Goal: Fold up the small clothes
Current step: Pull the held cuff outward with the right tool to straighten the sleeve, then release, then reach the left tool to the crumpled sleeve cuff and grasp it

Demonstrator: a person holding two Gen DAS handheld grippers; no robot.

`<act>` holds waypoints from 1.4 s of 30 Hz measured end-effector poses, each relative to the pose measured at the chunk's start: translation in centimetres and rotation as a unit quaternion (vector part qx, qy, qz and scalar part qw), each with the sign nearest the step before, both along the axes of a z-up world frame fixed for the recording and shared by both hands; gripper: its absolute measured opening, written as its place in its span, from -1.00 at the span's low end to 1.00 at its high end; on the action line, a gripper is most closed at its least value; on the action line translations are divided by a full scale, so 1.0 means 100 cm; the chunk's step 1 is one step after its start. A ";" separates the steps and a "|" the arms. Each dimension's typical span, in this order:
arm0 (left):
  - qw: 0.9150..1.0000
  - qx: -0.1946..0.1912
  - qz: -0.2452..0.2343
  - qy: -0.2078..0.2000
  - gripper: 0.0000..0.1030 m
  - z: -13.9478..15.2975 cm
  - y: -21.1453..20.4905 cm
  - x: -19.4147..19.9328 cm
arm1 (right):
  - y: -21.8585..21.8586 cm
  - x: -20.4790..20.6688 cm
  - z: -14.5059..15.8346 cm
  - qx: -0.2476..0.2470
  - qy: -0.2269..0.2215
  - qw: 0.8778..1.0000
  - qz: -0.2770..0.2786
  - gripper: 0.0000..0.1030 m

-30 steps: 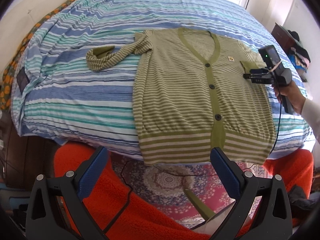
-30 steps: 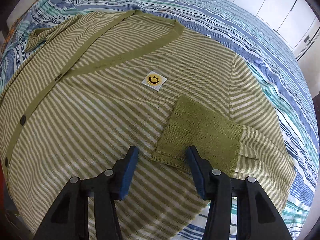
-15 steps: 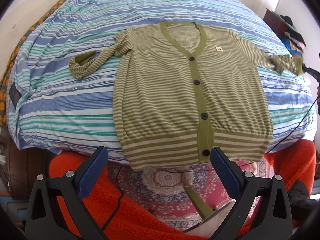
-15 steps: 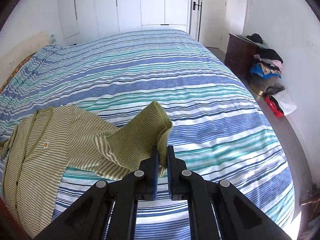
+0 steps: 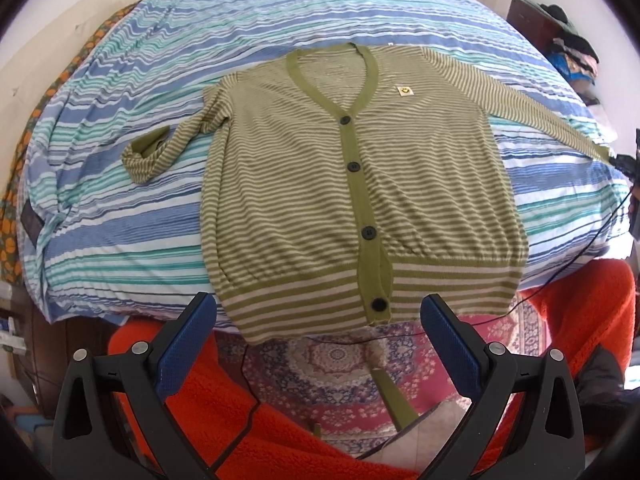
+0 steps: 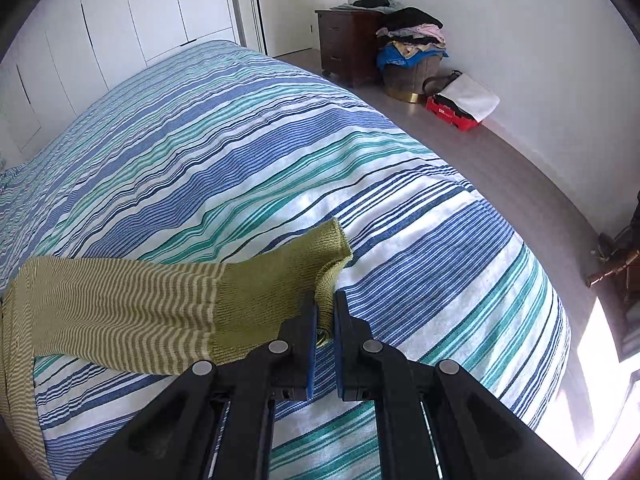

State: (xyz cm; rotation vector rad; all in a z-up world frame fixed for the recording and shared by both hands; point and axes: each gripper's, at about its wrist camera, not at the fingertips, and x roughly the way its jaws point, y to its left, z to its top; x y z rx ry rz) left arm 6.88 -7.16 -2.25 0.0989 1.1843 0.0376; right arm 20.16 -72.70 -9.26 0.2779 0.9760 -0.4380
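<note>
While right tongs (image 6: 325,320) pinch sleeve cuff (image 6: 280,276) | left tongs (image 5: 318,334) spread off bed (image 5: 120,220) edge

Each gripper, left (image 5: 319,312) and right (image 6: 324,316), is built from black plastic arms. Blue textured pads (image 5: 448,344) are fitted inside the fingers, and round silver screws (image 6: 278,346) are set at the joints.

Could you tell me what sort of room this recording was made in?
Most likely a home bedroom: a wide bed under a striped cover, white built-in wardrobe doors behind it, and a dark dresser beside an overflowing laundry basket.
</note>
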 end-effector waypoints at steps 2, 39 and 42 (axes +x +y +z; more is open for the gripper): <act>1.000 0.000 -0.003 0.001 0.98 -0.001 -0.003 0.000 | -0.004 -0.003 -0.004 -0.005 0.007 1.000 -0.001 -0.87; 0.983 0.159 0.018 -0.090 0.98 -0.068 0.156 0.035 | 0.458 -0.159 0.026 0.046 -0.021 0.900 0.434 0.48; 0.977 0.194 0.023 -0.091 0.98 -0.084 0.199 0.074 | 0.462 -0.157 0.021 0.044 -0.010 0.899 0.436 0.48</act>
